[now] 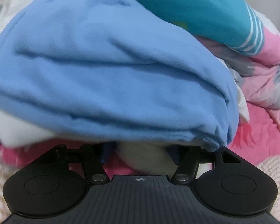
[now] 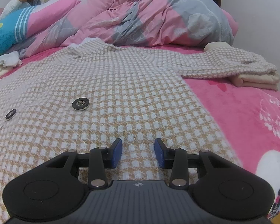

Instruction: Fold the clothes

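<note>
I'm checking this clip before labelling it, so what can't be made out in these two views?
- Left wrist view: left gripper fingertips, hidden under the blue garment.
- Left wrist view: the garment's type, blurred and cut off.
- Right wrist view: checked cardigan, left side cut off by the edge.

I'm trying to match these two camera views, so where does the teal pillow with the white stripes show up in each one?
Left wrist view: the teal striped pillow fills the upper right, behind the blue garment.
Right wrist view: the pillow sits at the far left edge, middle height.
Shared landmark: the pink and grey quilt beside it.
</note>
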`<state>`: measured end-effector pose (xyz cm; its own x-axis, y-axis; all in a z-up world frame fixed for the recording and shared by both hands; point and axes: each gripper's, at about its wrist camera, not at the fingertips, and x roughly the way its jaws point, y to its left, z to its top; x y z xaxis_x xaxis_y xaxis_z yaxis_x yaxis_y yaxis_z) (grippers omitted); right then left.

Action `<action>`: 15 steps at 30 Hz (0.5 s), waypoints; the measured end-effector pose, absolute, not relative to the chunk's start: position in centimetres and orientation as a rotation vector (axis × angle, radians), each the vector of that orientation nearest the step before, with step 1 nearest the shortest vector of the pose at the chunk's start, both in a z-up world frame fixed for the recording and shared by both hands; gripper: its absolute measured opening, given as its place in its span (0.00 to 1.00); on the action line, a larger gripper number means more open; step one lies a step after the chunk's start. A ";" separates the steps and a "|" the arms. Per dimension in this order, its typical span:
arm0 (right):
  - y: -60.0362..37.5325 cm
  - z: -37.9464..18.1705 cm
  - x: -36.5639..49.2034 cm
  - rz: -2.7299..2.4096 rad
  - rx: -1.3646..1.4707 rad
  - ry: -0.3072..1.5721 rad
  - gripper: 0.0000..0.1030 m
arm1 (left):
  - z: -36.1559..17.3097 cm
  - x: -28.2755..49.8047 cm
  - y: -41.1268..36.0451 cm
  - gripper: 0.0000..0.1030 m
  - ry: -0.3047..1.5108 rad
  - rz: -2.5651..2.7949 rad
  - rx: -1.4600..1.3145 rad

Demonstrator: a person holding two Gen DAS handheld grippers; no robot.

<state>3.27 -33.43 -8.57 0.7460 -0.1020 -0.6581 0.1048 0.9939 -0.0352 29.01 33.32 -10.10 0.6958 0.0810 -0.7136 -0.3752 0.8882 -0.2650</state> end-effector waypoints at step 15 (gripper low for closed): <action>-33.4 -8.8 3.6 -0.112 -0.014 0.712 0.42 | -10.2 35.7 31.9 0.63 0.732 0.393 -0.444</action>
